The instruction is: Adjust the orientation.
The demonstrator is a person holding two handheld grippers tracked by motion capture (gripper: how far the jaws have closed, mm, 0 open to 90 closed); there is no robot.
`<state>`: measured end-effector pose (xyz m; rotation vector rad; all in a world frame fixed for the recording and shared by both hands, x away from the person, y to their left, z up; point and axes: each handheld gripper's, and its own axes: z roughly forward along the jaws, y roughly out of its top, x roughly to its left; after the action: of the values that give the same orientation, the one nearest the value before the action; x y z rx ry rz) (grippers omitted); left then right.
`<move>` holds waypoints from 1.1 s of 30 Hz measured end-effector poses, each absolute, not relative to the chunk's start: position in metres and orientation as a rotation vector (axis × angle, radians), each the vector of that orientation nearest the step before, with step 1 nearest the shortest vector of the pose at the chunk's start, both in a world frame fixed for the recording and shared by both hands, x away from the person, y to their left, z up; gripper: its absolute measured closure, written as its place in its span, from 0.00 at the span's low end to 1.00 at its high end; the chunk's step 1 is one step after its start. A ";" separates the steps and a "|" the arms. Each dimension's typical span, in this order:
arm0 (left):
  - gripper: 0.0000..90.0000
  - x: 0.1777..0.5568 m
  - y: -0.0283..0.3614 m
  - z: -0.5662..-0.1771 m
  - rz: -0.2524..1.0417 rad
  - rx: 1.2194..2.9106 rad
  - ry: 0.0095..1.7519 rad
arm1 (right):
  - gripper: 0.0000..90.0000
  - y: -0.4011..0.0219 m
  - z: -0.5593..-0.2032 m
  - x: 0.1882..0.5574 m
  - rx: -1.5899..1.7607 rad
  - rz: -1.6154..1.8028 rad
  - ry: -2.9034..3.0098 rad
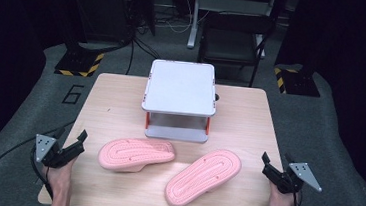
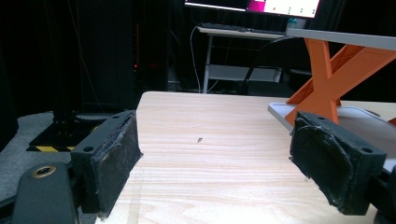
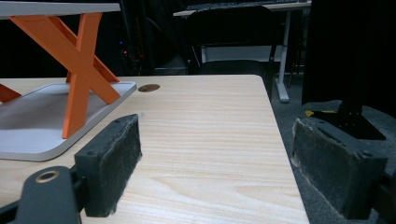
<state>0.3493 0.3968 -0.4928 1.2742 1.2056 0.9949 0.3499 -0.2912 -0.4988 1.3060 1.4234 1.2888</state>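
— What sits on the worktop [image 1: 120, 107]?

— Two pink slippers lie sole-up near the front edge. The left slipper [image 1: 136, 154] lies left of the middle with its long axis nearly parallel to the front edge, one end toward the left side and the other toward the centre; which end is the toe cannot be told. The right slipper [image 1: 203, 177] lies right of the middle on a diagonal, its nearer end toward the front edge and its farther end angled toward the right rear corner. The two are close but apart.

— And behind them?

— A small two-tier stand [image 1: 181, 88], grey top and base plates joined by orange crossed legs, stands at the middle of the back edge, clear of both slippers.

— Where are the tools?

— The left gripper [image 1: 76, 144] is held at the front left corner, just off the left edge, pointing inward toward the left slipper. In the left gripper view its black padded jaws stand wide apart with only bare wood and the stand's base between them. The right gripper [image 1: 269, 166] is held at the front right corner, beside the right edge, pointing inward. In the right gripper view its jaws are likewise spread wide, grasping nothing, one over the wood and the other past the right edge above the grey floor [image 3: 327, 116]
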 end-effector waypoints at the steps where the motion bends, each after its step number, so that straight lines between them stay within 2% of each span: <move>1: 0.18 0.349 0.397 -0.493 0.995 1.274 1.206 | 0.17 -0.291 -0.499 0.350 1.304 1.289 1.423; 8: 0.18 0.348 0.393 -0.486 0.947 1.278 1.152 | 0.17 -0.292 -0.499 0.350 1.309 1.291 1.425; 17: 0.18 0.349 0.383 -0.473 0.773 1.370 0.981 | 0.17 -0.290 -0.499 0.350 1.303 1.285 1.435; 22: 0.18 0.342 0.387 -0.466 0.735 1.367 0.931 | 0.18 -0.290 -0.499 0.350 1.301 1.277 1.432; 28: 0.21 0.319 0.380 -0.457 0.675 1.561 0.824 | 0.18 -0.291 -0.499 0.351 1.319 1.305 1.418; 33: 0.24 0.304 0.375 -0.470 0.617 1.629 0.773 | 0.19 -0.287 -0.497 0.350 1.283 1.269 1.443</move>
<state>0.3044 0.3746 -0.4705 1.6288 0.7726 0.6175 0.3505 -0.2867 -0.4973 1.2832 1.4434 1.2686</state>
